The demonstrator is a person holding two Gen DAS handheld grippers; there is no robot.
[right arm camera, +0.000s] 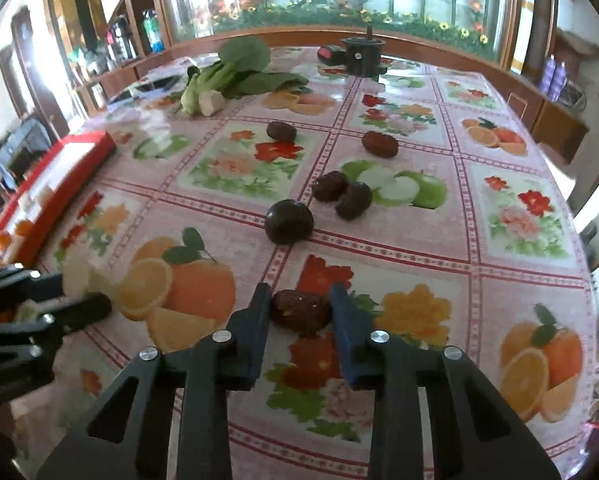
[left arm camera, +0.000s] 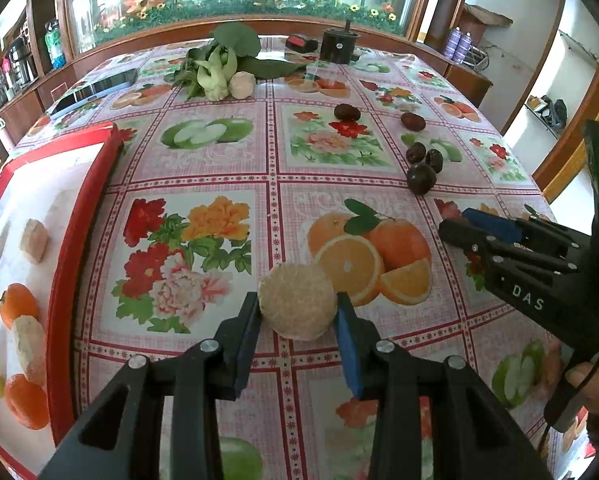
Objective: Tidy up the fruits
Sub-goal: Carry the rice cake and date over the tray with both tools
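In the left wrist view my left gripper [left arm camera: 297, 314] is shut on a pale, rough-skinned round fruit [left arm camera: 297, 300] just above the tablecloth. My right gripper [right arm camera: 299, 312] is shut on a dark red date [right arm camera: 299, 309] that sits low over the cloth. Beyond it lie a round dark fruit [right arm camera: 288, 222] and several loose dates, such as a touching pair [right arm camera: 330, 186] and a single one [right arm camera: 379, 144]. The red tray [left arm camera: 83, 216] at the left holds oranges [left arm camera: 17, 304] and pale pieces. The right gripper [left arm camera: 455, 222] also shows at the right edge of the left wrist view.
Bok choy [left arm camera: 219, 68] and a pale round vegetable [left arm camera: 242, 85] lie at the far side, by a black cylinder [left arm camera: 339, 46] and a phone [left arm camera: 95, 90]. A hand [left arm camera: 591, 380] holds the right gripper's handle. The table drops off at the right edge [left arm camera: 539, 196].
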